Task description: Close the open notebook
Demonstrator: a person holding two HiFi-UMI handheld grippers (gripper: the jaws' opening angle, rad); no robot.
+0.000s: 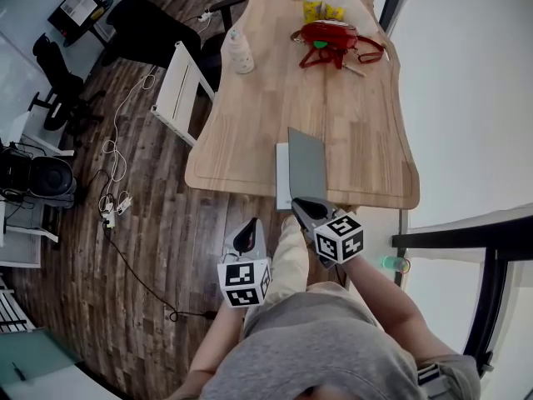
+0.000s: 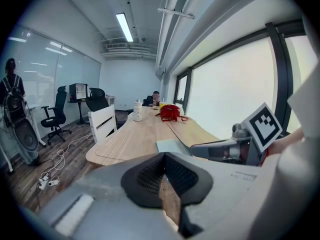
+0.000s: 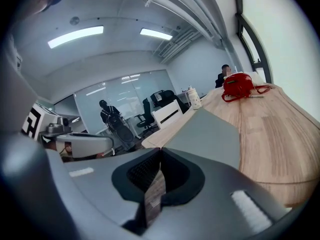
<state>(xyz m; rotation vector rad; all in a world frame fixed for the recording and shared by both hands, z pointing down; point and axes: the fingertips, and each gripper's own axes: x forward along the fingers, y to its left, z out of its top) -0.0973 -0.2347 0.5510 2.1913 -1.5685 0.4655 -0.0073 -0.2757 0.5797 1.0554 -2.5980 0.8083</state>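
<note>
Status: close not done yet. Notebook (image 1: 306, 163) sits at the near edge of the table (image 1: 350, 115), straight ahead of my right gripper (image 1: 301, 205) and ahead-right of my left gripper (image 1: 246, 238)

Left gripper view: jaws pressed together at the tips, nothing between them. A pale page of the notebook (image 2: 170, 145) shows just beyond and slightly right of the tips, well apart from them. This gripper hangs off the table edge over the floor

Right gripper view: jaws also fully together, nothing held. The grey cover (image 3: 205, 134) fills the space directly past the tips and looks slanted up rather than lying flat, so I read it as partly raised. From the head view the tips are at the notebook's near edge; can't tell if they touch it

My read:
- done: right gripper lined up at the cover
- left: swing the grey cover over the pale page to its left and press it flat
- left gripper is idle; could pin the page side if the book slides

Progress: early, cover not down
</note>
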